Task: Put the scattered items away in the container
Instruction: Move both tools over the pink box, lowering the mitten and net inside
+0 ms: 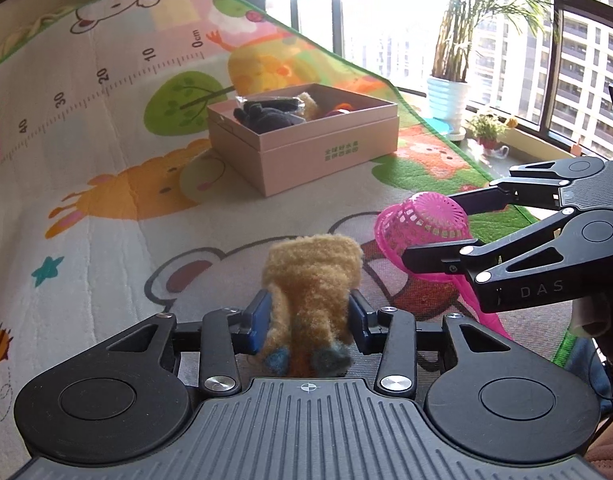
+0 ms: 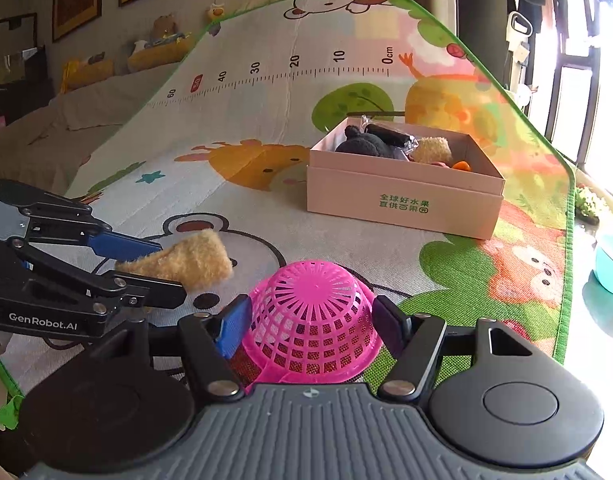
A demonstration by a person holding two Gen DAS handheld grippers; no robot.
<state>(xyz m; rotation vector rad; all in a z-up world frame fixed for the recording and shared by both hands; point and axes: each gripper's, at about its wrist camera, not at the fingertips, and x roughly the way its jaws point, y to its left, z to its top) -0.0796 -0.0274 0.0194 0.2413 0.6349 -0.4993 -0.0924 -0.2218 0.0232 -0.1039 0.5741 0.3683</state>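
In the pink box [image 2: 402,196], half-hidden dark bundle [image 2: 370,144].

Left tongs [image 1: 309,314] clamped tight, right tongs [image 2: 312,326] gripping wider, both angled downward.

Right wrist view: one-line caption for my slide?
Right gripper clasps an upturned pink basket on the play mat, pink box ahead.
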